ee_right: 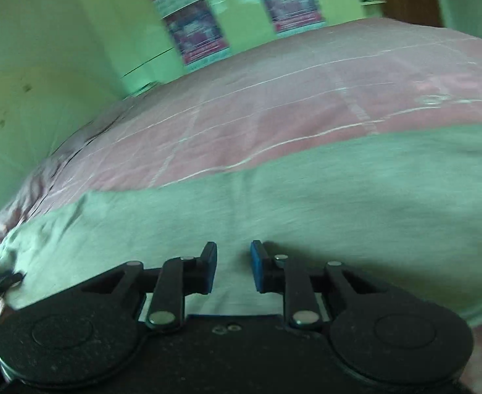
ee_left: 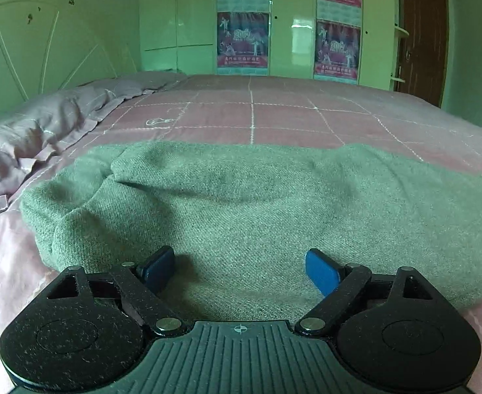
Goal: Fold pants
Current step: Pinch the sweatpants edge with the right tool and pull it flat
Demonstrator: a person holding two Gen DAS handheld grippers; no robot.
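Observation:
Grey-green woven pants [ee_left: 241, 203] lie across the pink bed, stretched from left to right with a folded bulge at their left end. My left gripper [ee_left: 241, 267] is open and empty, its blue pads just above the near edge of the cloth. In the right wrist view the same pants [ee_right: 306, 197] fill the lower half, blurred by motion. My right gripper [ee_right: 233, 267] is open with a narrower gap, empty, over the near part of the pants.
A pink checked bedspread [ee_left: 257, 115] covers the bed. Lilac pillows [ee_left: 37, 121] lie at the left by the headboard [ee_left: 27, 55]. A green wardrobe with posters [ee_left: 244, 39] stands behind, and a brown door [ee_left: 421, 32] at the far right.

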